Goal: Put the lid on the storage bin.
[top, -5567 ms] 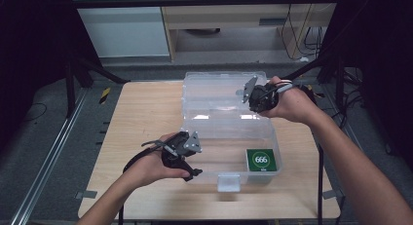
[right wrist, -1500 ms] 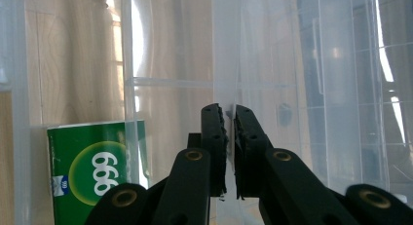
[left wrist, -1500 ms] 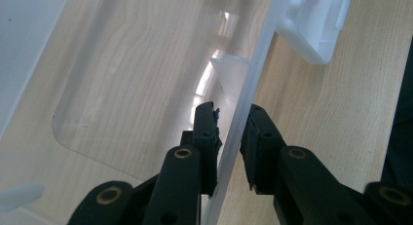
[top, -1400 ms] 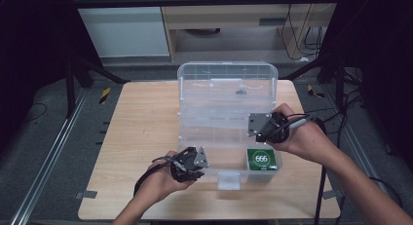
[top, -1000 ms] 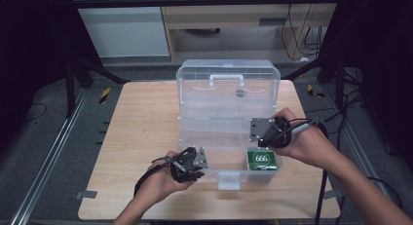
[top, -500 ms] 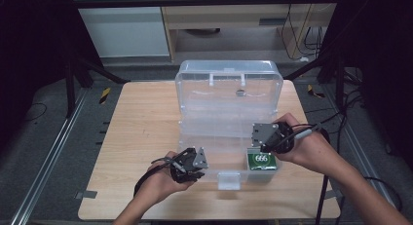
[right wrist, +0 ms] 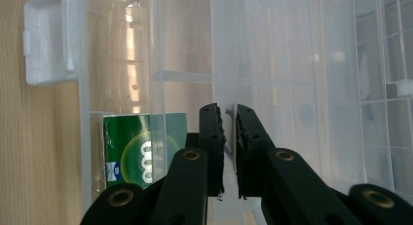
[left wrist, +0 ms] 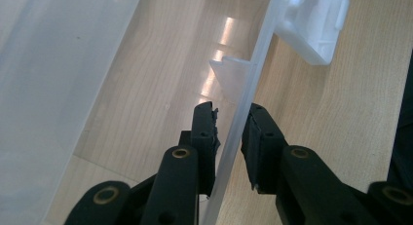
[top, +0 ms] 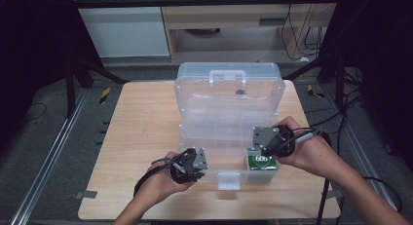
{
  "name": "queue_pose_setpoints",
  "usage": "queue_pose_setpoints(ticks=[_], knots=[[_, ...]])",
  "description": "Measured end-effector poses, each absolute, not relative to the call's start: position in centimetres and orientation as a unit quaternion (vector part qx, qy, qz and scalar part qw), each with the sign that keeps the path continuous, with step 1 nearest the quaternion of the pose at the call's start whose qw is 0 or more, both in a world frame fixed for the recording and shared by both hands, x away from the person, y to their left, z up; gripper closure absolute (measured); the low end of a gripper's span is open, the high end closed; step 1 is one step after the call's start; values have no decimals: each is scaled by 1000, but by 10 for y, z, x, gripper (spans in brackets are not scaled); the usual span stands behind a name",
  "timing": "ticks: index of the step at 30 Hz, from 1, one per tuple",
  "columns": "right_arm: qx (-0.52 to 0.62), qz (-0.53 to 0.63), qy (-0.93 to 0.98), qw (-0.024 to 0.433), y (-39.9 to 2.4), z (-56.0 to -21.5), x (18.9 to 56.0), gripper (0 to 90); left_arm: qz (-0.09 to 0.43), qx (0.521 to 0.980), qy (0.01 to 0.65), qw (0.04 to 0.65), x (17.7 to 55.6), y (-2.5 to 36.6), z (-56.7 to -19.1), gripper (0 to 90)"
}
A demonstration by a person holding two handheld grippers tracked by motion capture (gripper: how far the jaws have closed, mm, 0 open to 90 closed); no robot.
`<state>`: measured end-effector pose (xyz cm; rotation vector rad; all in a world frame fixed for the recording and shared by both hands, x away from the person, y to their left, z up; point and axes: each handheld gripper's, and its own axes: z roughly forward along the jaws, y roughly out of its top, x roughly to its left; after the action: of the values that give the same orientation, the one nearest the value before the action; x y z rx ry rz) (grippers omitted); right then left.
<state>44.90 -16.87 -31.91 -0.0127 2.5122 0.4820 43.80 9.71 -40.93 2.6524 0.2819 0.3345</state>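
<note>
the clear plastic storage box [top: 229, 113] stands on the wooden table [top: 136, 122], its lid [top: 229, 86] raised at the far side. taking the box as landmark: a white latch [top: 229, 180] hangs at the middle of its near wall, and a green packet [top: 262, 161] lies inside its near right corner.

the left gripper [top: 191, 164] sits at the box's near left rim. in the left gripper view its jaws straddle the thin clear wall [left wrist: 234, 132], one inside the box, one outside, closed to a narrow gap with the pads against the plastic.

the right gripper [top: 265, 141] sits at the box's right side, just above the green packet. in the right gripper view its jaws [right wrist: 225, 137] are nearly closed, pinching a thin clear panel [right wrist: 229, 79] of the box edge-on.
</note>
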Motion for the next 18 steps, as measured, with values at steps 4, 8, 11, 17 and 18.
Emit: queue_pose_setpoints(ticks=[4, 8, 11, 17, 18], knots=[[-3, 181, 941, 287, -169, -319, 450, 831, 126, 961, 101, 224, 437, 97, -409, 750], [-6, 181, 941, 286, -169, -319, 450, 829, 126, 955, 111, 246, 434, 101, -406, 684], [-5, 182, 941, 286, -170, -319, 450, 828, 125, 947, 135, 264, 427, 105, -401, 622], [-6, 182, 940, 287, -169, -319, 450, 826, 115, 912, 134, 370, 414, 133, -358, 571], [-6, 182, 940, 287, -169, -319, 450, 826, 115, 912, 134, 370, 414, 133, -358, 584]])
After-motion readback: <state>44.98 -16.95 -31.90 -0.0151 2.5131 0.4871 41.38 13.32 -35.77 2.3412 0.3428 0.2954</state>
